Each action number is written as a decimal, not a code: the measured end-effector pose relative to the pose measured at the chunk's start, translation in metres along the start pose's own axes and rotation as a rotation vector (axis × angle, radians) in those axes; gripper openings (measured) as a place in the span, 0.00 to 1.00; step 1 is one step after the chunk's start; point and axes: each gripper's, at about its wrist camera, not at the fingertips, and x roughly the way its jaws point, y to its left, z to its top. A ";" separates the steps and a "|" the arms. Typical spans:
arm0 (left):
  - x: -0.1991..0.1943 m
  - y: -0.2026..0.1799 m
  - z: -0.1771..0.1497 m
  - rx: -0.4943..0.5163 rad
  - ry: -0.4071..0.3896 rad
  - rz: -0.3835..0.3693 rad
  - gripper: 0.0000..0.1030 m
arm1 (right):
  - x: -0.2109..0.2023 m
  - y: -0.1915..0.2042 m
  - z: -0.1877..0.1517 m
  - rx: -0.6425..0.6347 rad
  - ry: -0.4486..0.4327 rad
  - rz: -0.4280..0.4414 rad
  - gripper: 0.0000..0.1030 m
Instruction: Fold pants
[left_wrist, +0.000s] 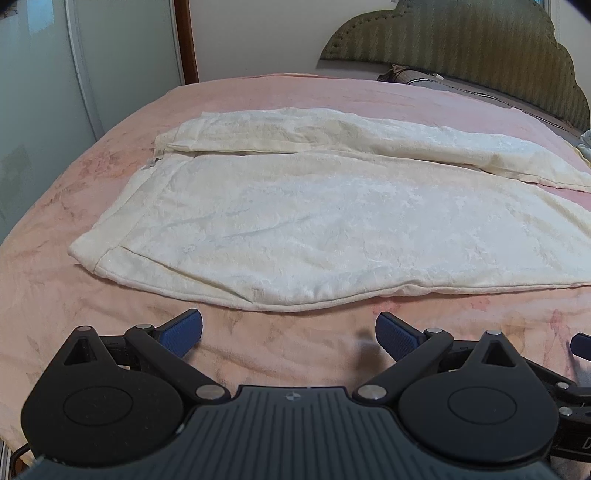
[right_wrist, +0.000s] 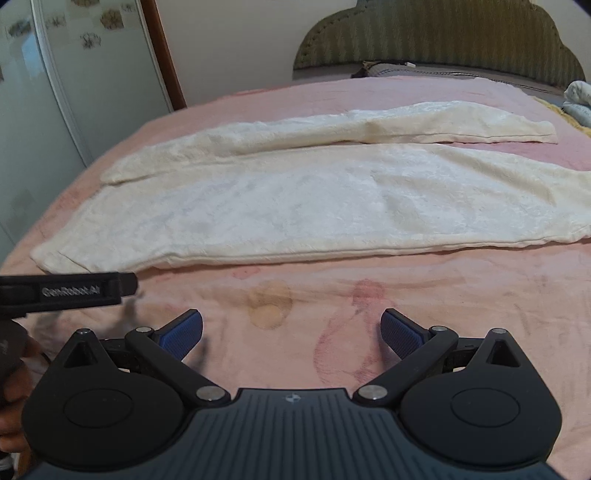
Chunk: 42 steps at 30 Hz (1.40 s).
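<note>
Pants (left_wrist: 295, 221) cream, plush, spread flat on pink bedspread (left_wrist: 258, 350); both claws agape, empty.

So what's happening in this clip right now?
A person holds a tool in each hand over a bed. Cream pants lie flat on the pink cover, legs side by side, not yet folded. The left tool and right tool are both open, short of the pants' near edge, holding nothing.
</note>
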 end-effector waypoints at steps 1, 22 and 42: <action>0.000 -0.001 0.000 0.004 0.000 0.001 0.99 | 0.001 0.000 -0.001 -0.004 0.003 -0.003 1.00; 0.000 -0.002 -0.002 0.013 -0.003 0.011 0.99 | 0.005 -0.009 -0.003 0.029 0.017 0.030 1.00; 0.007 -0.002 -0.001 0.021 -0.001 0.016 0.99 | 0.009 -0.011 -0.007 0.024 0.012 0.045 1.00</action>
